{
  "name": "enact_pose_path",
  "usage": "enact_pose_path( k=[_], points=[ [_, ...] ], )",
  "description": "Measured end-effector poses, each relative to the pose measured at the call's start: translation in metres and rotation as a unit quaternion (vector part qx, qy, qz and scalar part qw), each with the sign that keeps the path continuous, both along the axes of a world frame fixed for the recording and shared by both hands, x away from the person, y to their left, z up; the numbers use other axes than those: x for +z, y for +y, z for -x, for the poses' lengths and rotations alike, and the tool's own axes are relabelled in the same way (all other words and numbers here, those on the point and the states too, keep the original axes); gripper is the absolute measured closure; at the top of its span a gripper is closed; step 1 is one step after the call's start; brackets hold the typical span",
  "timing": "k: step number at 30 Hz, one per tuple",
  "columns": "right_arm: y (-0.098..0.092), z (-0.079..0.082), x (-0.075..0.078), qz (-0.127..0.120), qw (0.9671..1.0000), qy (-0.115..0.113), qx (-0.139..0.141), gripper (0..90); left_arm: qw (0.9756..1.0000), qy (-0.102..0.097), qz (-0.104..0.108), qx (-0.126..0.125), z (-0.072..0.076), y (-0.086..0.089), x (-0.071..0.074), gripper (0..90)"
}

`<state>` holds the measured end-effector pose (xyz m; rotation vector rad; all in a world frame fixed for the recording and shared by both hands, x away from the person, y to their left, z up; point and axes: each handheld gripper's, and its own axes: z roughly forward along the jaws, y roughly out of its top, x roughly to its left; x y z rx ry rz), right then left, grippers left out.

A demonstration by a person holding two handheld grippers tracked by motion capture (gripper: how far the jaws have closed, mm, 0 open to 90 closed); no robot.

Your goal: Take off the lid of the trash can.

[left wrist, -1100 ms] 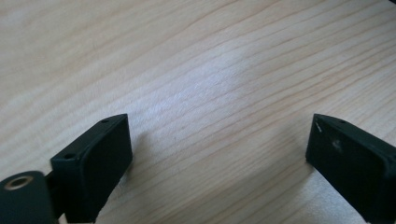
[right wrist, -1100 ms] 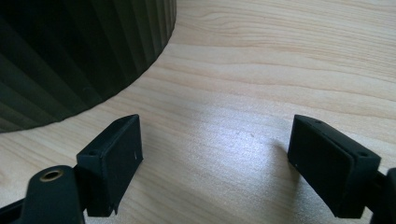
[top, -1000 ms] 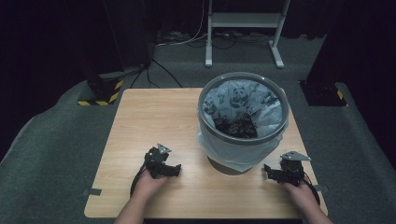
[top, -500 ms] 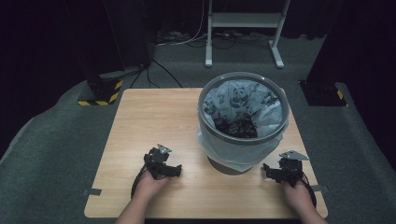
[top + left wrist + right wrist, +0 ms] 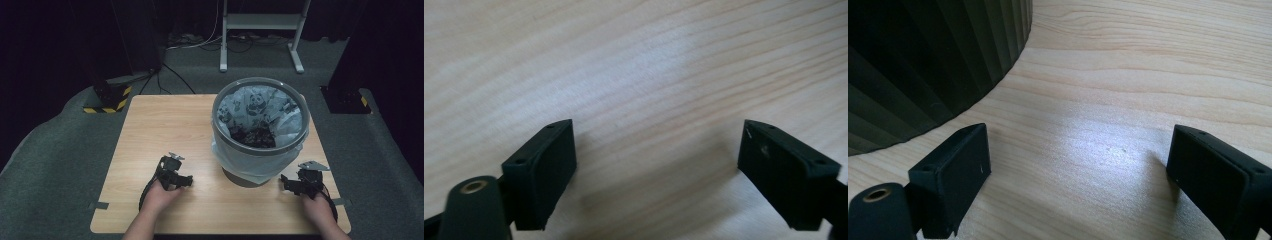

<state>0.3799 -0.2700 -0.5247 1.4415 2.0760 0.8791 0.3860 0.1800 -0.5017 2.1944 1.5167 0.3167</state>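
Bin [image 5: 260, 150]: centre-right of the high view, on the table [image 5: 165, 120]; dark contents unreadable.
Liner [image 5: 255, 107]: panda print, no legible writing.
My left gripper [image 5: 186, 181]: jaws just narrowing, spread, empty.
My right gripper [image 5: 284, 183]: spread, empty, beside the bin's base.

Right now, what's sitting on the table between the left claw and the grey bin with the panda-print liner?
Nothing: the high view shows bare light wooden tabletop between the open left claw and the grey ribbed waste bin with its panda-print liner.
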Motion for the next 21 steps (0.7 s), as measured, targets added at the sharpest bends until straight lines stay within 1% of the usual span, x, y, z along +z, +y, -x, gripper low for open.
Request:
enact_pose_path(
  k=[1, 2, 3, 5, 7, 8, 10, 11, 12, 14, 15, 17, 19, 21],
  points=[
    [0.0, 0.0, 0.0, 0.001, 1.0, 0.001, 0.0, 10.0, 0.9999, 0.011, 0.011, -0.003, -0.002, 0.002, 0.002, 15.0],
    [0.0, -0.001, 0.0, 0.001, 1.0, 0.0, 0.002, 10.1, 0.9997, 0.018, 0.014, -0.004, -0.003, 0.002, 0.003, 15.5],
    [0.0, -0.001, 0.0, 0.002, 1.0, -0.001, 0.004, 10.0, 0.9996, 0.025, 0.011, -0.005, -0.005, 0.002, 0.004, 15.7],
    [0.0, -0.002, 0.0, 0.002, 1.0, -0.001, 0.006, 10.0, 0.9993, 0.037, 0.003, -0.004, -0.007, 0.001, 0.006, 19.1],
    [0.0, -0.002, 0.0, 0.002, 1.0, 0.0, 0.005, 10.1, 0.998, 0.062, 0.01, -0.006, -0.01, -0.001, 0.009, 20.3],
    [0.0, -0.002, 0.0, 0.002, 1.0, -0.001, 0.006, 10.1, 0.9974, 0.072, 0.003, -0.004, -0.012, -0.003, 0.011, 20.9],
    [0.0, -0.002, 0.0, 0.002, 1.0, 0.0, 0.006, 10.1, 0.9963, 0.079, -0.032, -0.011, -0.014, -0.007, 0.017, 22.5],
    [0.0, -0.002, 0.0, 0.002, 1.0, 0.0, 0.006, 10.1, 0.9953, 0.088, -0.038, -0.015, -0.015, -0.009, 0.02, 22.9],
    [0.0, -0.002, 0.0, 0.002, 1.0, 0.001, 0.007, 10.1, 0.994, 0.1, -0.044, -0.013, -0.015, -0.011, 0.022, 22.5],
    [0.0, -0.002, 0.0, 0.001, 1.0, 0.0, 0.007, 10.1, 0.9916, 0.115, -0.057, -0.017, -0.019, -0.012, 0.027, 23.8],
    [0.0, -0.002, 0.0, 0.002, 1.0, 0.0, 0.007, 10.1, 0.9911, 0.122, -0.053, -0.016, -0.021, -0.011, 0.029, 24.6],
    [0.0, -0.002, 0.0, 0.001, 1.0, 0.0, 0.008, 10.1, 0.9905, 0.131, -0.042, -0.003, -0.026, -0.009, 0.035, 28.1],
    [0.001, -0.002, 0.0, -0.001, 1.0, 0.002, 0.007, 10.0, 0.9892, 0.14, -0.043, 0.01, -0.031, -0.008, 0.041, 29.0],
    [0.001, -0.002, 0.0, -0.001, 1.0, 0.001, 0.009, 9.9, 0.9877, 0.145, -0.056, 0.015, -0.034, -0.007, 0.047, 30.6]
  ],
)
